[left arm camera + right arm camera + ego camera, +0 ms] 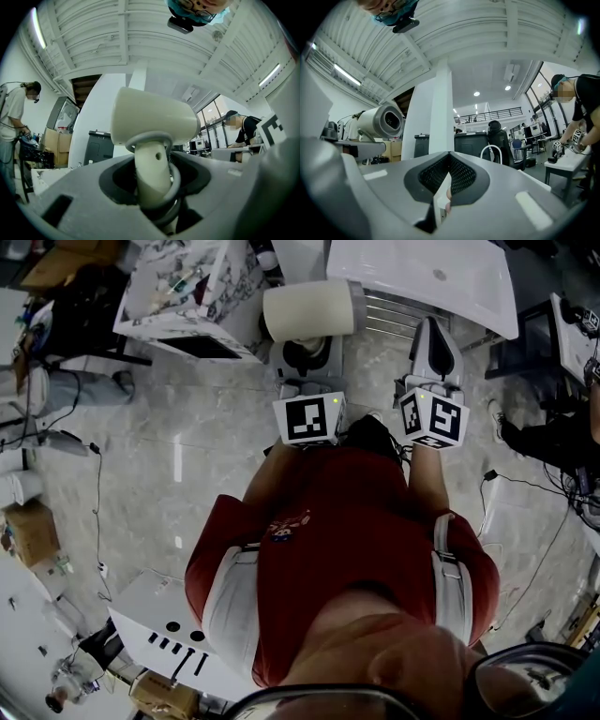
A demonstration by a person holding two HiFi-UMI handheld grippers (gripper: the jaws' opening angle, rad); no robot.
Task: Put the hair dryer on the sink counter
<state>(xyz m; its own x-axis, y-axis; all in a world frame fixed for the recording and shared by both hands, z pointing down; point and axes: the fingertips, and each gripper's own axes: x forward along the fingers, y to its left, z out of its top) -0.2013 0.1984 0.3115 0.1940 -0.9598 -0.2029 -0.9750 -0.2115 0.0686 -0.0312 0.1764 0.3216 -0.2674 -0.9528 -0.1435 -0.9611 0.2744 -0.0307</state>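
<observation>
**Left gripper** [151, 199]: the jaws are set wide and clamped on the handle [152, 171] of the dryer [152, 117]. A grey cord [177, 185] is looped round the handle and caught in the same grip. The cream barrel [309, 310] is carried beyond the jaw tips, in the air.

**Right gripper** [448, 183]: the jaws are brought together with nothing between them. It is held just beside the left one.

**Dryer, handling (judged):**
- The shell is hard, smooth plastic, stiff and fairly light.
- It is front-heavy, since the barrel sits out past the grip.
- The shell is likely slippery against the pads. Some bite is given by the cord loop, though the loop itself may slide.
- It is best taken at the handle, close under the barrel, as is done here. The barrel is too broad and rounded for the jaws.
- A drop is to be avoided, since the casing could crack.
- Any slack cord is to be watched for snagging.

**Counter** [403, 277]: a white slab is seen in the head view ahead of both grippers, near the barrel but not under it. The dryer is not yet set down. Laying it on the barrel's side is judged steadier than standing it upright.
</observation>
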